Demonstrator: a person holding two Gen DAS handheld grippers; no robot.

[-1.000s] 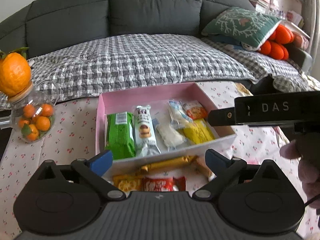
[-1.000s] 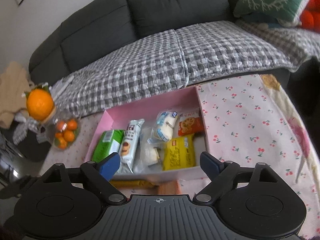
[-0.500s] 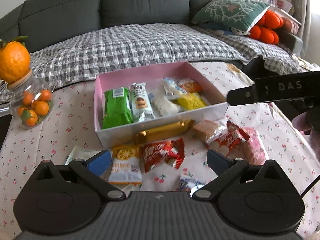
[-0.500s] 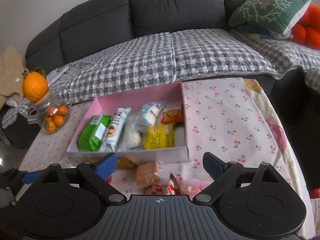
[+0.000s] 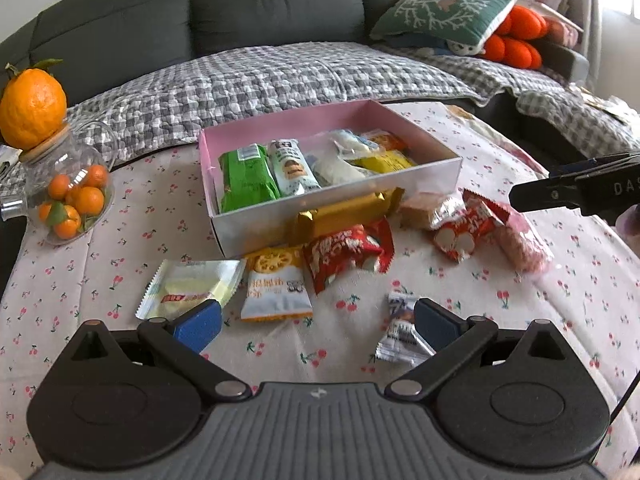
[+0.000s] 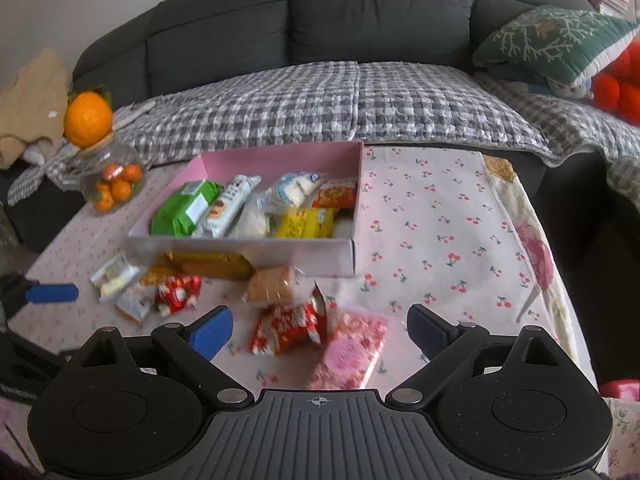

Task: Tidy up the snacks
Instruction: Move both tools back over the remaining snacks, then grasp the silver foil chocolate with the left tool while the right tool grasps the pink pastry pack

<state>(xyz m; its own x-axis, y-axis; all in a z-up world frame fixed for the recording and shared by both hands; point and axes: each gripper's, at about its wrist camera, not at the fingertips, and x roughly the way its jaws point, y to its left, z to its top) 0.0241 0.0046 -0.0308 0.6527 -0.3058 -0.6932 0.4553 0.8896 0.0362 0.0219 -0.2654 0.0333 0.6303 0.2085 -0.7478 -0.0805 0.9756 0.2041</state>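
1. The left gripper (image 5: 316, 322) has its blue-padded fingers spread wide and holds nothing. It hangs above the near part of the tablecloth (image 5: 120, 240), with loose packets lying just beyond its tips.

2. The right gripper (image 6: 320, 328) is likewise wide open and empty. In its own view a red packet (image 6: 288, 326) and a pink packet (image 6: 352, 354) lie between and just beyond its fingers.

3. The pink box (image 5: 332, 216) sits toward the far side of the table and already holds a row of snacks, among them a green packet (image 5: 246, 178) at its left end and a yellow packet (image 5: 386, 162) toward its right.

4. Still outside the box, along its near wall, are a gold bar (image 5: 346, 214), a pale yellow-white packet (image 5: 190, 288), an orange-and-white packet (image 5: 276, 282) and a small blue-white packet (image 5: 400, 332).

5. All of these look like light, sealed foil or plastic wrappers. They would likely be slippery and crinkly, and those with biscuits or wafers inside could crush under a hard squeeze.

6. A sensible hold would be across the short width of a packet's body, not on the flat crimped end, which may slide out of the pads.

7. Judging by the count still loose, the sorting seems roughly half done.
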